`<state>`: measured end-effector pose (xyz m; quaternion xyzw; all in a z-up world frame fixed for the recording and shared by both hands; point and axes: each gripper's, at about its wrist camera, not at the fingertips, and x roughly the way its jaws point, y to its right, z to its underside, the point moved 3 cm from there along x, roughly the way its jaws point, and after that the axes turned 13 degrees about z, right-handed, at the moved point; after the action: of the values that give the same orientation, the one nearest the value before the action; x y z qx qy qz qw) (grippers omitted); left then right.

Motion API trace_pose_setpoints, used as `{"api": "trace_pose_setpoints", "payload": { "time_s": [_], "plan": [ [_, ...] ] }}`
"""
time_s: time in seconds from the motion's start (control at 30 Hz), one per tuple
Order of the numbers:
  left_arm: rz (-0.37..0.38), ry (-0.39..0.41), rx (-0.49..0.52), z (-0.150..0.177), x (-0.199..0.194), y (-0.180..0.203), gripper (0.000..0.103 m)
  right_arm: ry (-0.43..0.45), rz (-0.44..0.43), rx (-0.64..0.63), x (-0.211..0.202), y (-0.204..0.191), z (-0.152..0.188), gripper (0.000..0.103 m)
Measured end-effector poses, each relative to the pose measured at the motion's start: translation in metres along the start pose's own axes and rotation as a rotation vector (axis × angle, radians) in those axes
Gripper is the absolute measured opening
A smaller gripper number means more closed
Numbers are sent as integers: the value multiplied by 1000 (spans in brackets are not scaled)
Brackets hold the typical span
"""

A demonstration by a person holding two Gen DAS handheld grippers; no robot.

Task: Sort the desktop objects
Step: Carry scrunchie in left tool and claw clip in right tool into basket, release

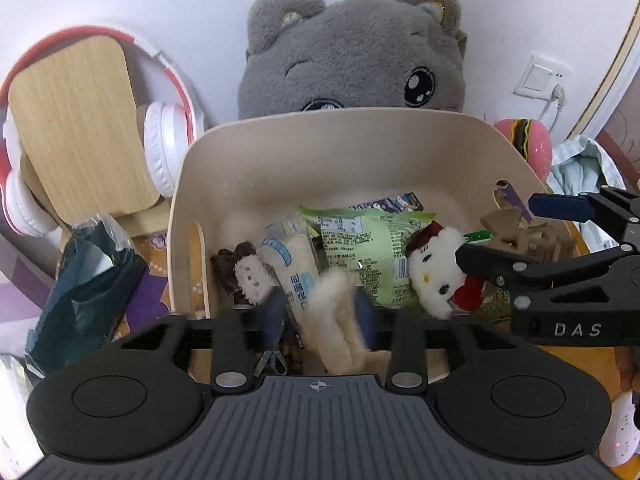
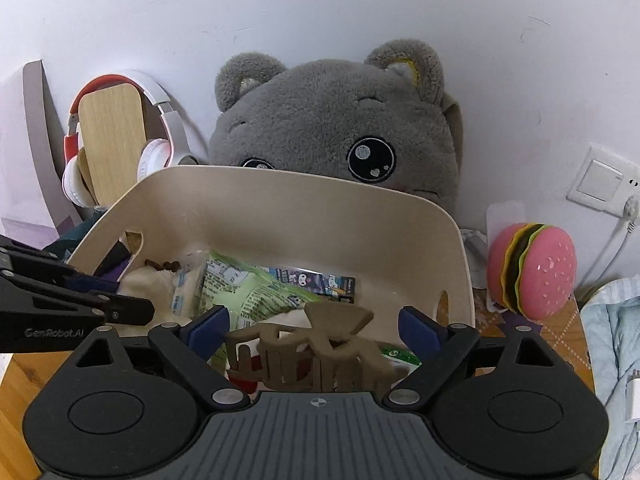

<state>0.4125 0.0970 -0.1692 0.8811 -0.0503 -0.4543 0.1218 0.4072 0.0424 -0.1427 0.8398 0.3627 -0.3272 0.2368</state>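
Note:
A beige bin [image 1: 280, 152] [image 2: 280, 208] holds a green snack packet [image 1: 360, 248], a white kitten plush with a red bow [image 1: 436, 268], a white tube packet [image 1: 294, 268] and more. My left gripper [image 1: 320, 312] hangs over the bin's near edge. Its jaws stand apart around a blurred white fluffy item [image 1: 336, 320], and the pads do not press on it. My right gripper [image 2: 314, 328] [image 1: 496, 228] is over the bin's right side, jaws wide. A brown hair claw clip [image 2: 304, 344] [image 1: 528, 236] lies loose between its blue pads [image 2: 420, 328].
A big grey plush bear [image 2: 332, 132] leans on the wall behind the bin. Red-and-white headphones [image 1: 164, 148] hang on a wooden stand [image 1: 80, 128] at the left. A dark green packet [image 1: 80, 280] lies left of the bin. A pink burger toy [image 2: 532, 268] and pale blue cloth [image 2: 612, 340] are at the right.

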Motion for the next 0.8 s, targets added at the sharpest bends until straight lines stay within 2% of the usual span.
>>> {"api": "trace_pose_setpoints", "payload": {
  "time_s": [0.03,0.13,0.2,0.5,0.7,0.8],
  "plan": [
    [-4,12,6,0,-3,1,56,6,4,-9,-2,0,0,97],
    [-6,37,18,0,-11,2,61,20,5,-26,-10,-1,0,103],
    [-2,49,25,0,-18,2,65,30,1,-24,-16,0,0,103],
    [22,99,85,16,-51,4,66,73,-33,13,-60,12,19,103],
    [53,144,128,37,-74,7,67,82,-62,38,-80,12,50,103],
    [62,135,154,50,-76,8,67,57,-87,22,-80,7,68,103]
  ]
}}
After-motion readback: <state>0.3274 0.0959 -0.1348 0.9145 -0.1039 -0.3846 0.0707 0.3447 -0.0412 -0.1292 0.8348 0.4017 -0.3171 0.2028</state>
